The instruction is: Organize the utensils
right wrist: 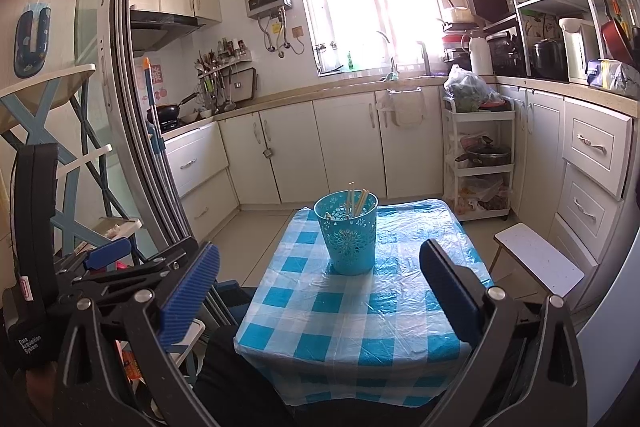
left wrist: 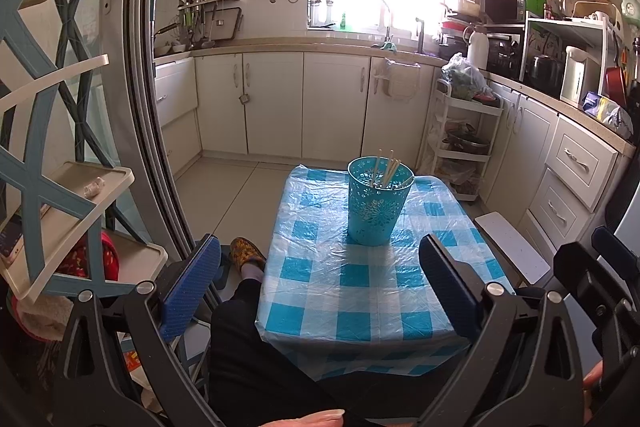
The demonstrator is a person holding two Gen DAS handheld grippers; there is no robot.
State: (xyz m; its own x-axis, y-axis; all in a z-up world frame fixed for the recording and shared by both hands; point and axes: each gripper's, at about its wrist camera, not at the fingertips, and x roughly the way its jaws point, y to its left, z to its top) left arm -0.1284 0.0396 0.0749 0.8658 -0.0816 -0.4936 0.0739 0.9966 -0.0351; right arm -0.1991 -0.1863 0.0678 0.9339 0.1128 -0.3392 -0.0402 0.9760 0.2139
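A turquoise perforated utensil holder (left wrist: pixel 374 205) stands upright toward the far end of a small table covered with a blue-and-white checked cloth (left wrist: pixel 360 291). Several wooden chopsticks (left wrist: pixel 387 169) stick out of it. It also shows in the right wrist view (right wrist: pixel 349 233), with the chopsticks (right wrist: pixel 356 203) inside. My left gripper (left wrist: pixel 320 287) is open and empty, held back over the near part of the table. My right gripper (right wrist: pixel 320 291) is open and empty, likewise short of the holder. The left gripper's body (right wrist: pixel 108 255) shows at the right view's left edge.
A white stool (left wrist: pixel 514 247) stands right of the table. A white trolley (left wrist: pixel 464 143) with pots stands beyond it. Cabinets and counters line the back and right. A blue-and-cream shelf rack (left wrist: pixel 60 187) and a sliding door frame (left wrist: pixel 156 107) stand left. The person's leg and slipper (left wrist: pixel 246 253) are at the table's left.
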